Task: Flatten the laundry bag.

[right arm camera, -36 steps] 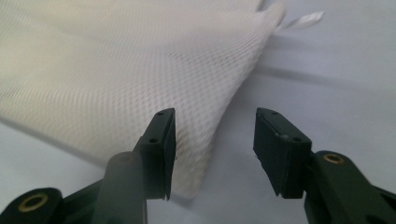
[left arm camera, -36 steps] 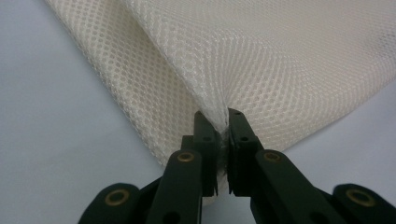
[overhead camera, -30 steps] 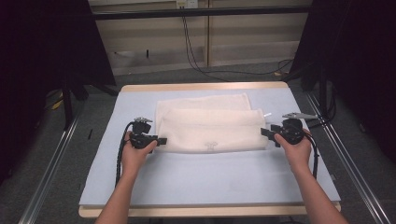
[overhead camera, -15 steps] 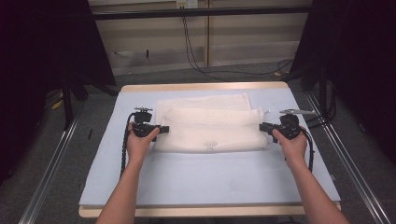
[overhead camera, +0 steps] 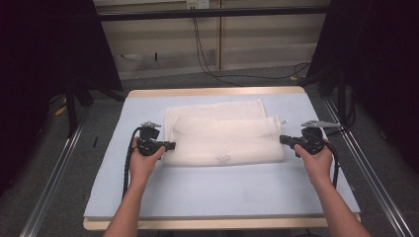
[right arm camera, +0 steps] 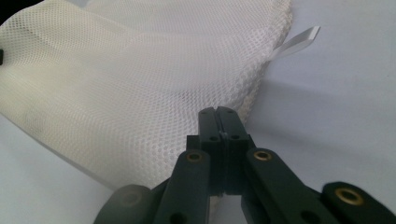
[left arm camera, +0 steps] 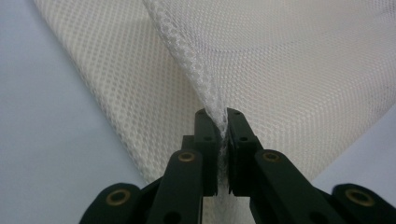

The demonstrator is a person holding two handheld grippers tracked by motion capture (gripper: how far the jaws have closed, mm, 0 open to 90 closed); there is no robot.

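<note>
Now my left gripper (overhead camera: 168,145) is pinched tight on the left edge of the white mesh cloth (overhead camera: 225,136); in the left gripper view the jaws are closed with a ridge of mesh (left arm camera: 219,116) squeezed between them and rising taut away from them. Over the last second both hands have travelled away from me, up the blue mat (overhead camera: 207,182), taking the near fold over the layer beneath, so a strip of the back layer is left showing along the far side. The cloth lies mid-table, folded, long side running left to right. My right gripper (overhead camera: 285,139) is at the right edge, jaws closed, and in the right gripper view they seem to nip the seam (right arm camera: 219,114), though the hold is hard to see. A white tab (right arm camera: 299,41) pokes out beyond it. I judge the fold nearly laid, release probably next
</note>
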